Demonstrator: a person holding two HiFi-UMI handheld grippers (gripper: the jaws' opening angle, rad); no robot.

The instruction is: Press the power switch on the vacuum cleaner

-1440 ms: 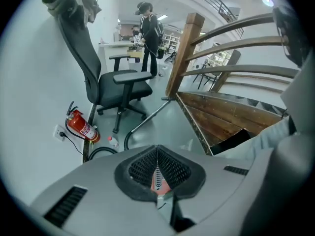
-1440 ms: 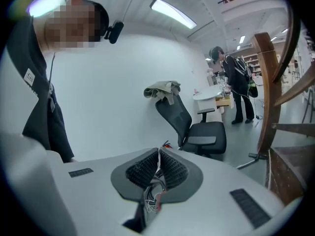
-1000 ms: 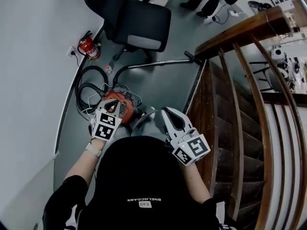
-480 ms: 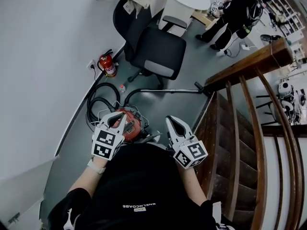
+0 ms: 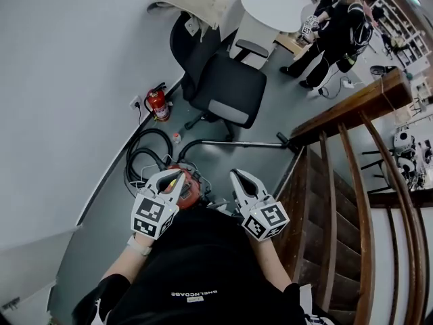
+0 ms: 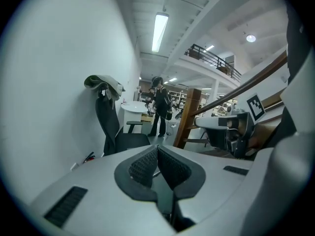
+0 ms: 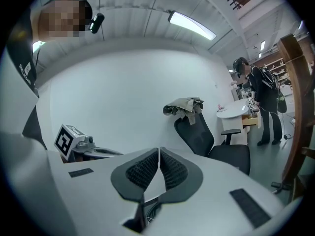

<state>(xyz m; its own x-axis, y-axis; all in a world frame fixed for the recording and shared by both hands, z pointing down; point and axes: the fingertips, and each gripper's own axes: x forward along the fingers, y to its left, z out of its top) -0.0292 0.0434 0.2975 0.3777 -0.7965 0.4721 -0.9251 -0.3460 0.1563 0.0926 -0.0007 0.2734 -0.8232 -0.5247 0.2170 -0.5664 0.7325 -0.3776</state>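
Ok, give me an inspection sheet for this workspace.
Surface: grey floor.
Job's things: red vacuum cleaner on the floor, partly hidden by the grippers; its switch cannot be made out.
Clutter: fire extinguisher by the wall.
Grippers: left gripper and right gripper both shut, empty, off the vacuum cleaner.
Cables: black hose coiled beside it; wand lying flat.
Surroundings: office chair, round table, wooden stair rail, a person standing.

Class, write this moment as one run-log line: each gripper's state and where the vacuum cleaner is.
left gripper: shut, empty | right gripper: shut, empty | vacuum cleaner: on floor below both grippers, untouched | power switch: not visible
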